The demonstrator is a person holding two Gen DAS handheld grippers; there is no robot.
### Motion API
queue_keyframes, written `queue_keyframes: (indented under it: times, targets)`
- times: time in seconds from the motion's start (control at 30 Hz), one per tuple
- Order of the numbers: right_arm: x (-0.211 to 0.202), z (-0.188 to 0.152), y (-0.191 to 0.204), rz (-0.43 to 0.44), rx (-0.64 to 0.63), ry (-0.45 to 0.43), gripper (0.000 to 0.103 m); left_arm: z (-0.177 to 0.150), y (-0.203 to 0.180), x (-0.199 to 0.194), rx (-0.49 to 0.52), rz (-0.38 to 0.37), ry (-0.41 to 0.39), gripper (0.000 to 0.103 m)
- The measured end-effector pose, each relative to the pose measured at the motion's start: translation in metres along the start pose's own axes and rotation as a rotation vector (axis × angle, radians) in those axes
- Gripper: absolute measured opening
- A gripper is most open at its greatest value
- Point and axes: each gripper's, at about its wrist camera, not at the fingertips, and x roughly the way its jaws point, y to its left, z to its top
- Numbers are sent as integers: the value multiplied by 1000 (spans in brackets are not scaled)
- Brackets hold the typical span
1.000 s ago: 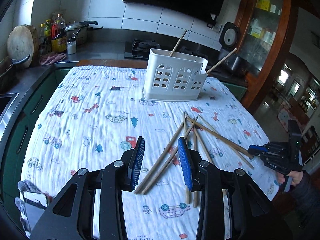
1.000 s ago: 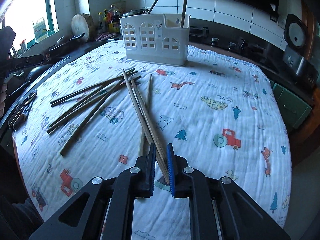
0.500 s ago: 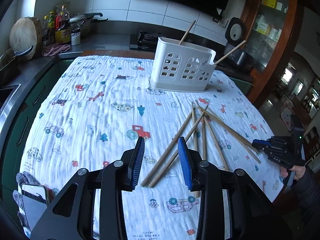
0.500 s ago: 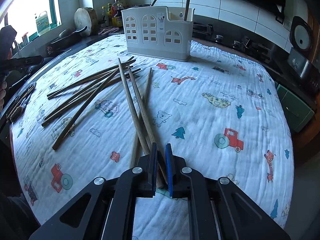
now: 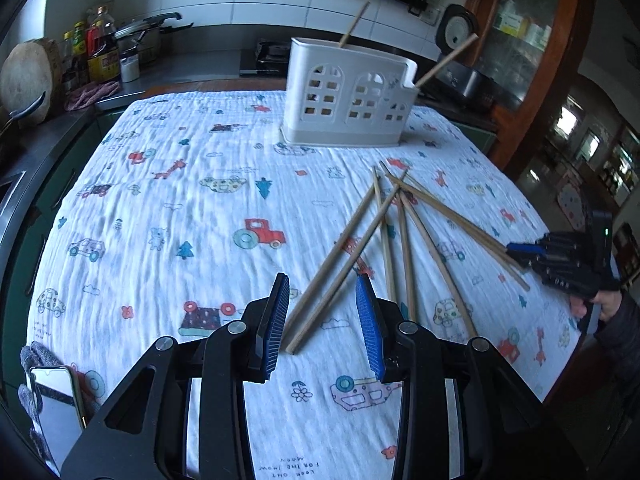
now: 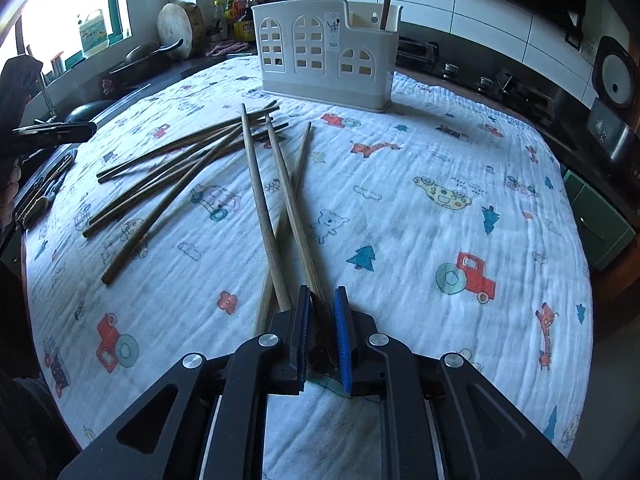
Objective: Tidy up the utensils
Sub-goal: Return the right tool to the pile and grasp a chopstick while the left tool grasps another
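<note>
**Thin chopsticks, pinched at the butt end**

My right gripper [image 6: 322, 312] pinches 1 chopstick [image 6: 294, 216] by its thick end, low over the tablecloth [image 6: 420, 200]. My left gripper [image 5: 322, 312] is spread over 2 loose chopsticks [image 5: 340, 264]. I judge them light, stiff and slippery. The white utensil holder [image 6: 326, 52] stands beyond.

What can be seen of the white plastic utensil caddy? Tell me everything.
The white plastic utensil caddy stands upright at the far end of the printed tablecloth. Its walls are pierced with arched, window-like cutouts above a solid base, and one end has a lower compartment. Two wooden chopsticks lean out of it. Neither gripper touches it.
</note>
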Motion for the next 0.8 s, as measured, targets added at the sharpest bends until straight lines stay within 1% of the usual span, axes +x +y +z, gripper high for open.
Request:
queue_keyframes:
  times: [0.1,0.2,0.27,0.3,0.37,0.4,0.47,0.7,0.8]
  targets:
    - [-1,-1,-2,13,10,-5,12,-7,-7,9,54,-4,12,35]
    - [-2,-2,1,12,1,-17,12,-16,-14,18,131,24,17,35]
    - [-3,-4,0,19,5,-23,11,-19,-16,24,163,32,27,34]
    - [-4,-4,1,20,4,-25,10,-21,-16,26,176,31,28,31]
    - [-4,-4,2,20,0,-27,9,-22,-18,30,208,37,36,30]
    - [-5,-4,3,18,-2,-28,9,-22,-19,33,219,36,40,27]
    - [-4,-4,5,18,-9,-29,8,-23,-19,35,233,24,42,23]
    - [-5,-4,8,12,-5,-34,8,-20,-17,46,248,17,55,22]
    - [-7,-5,9,11,-2,-38,8,-22,-14,49,245,26,69,22]
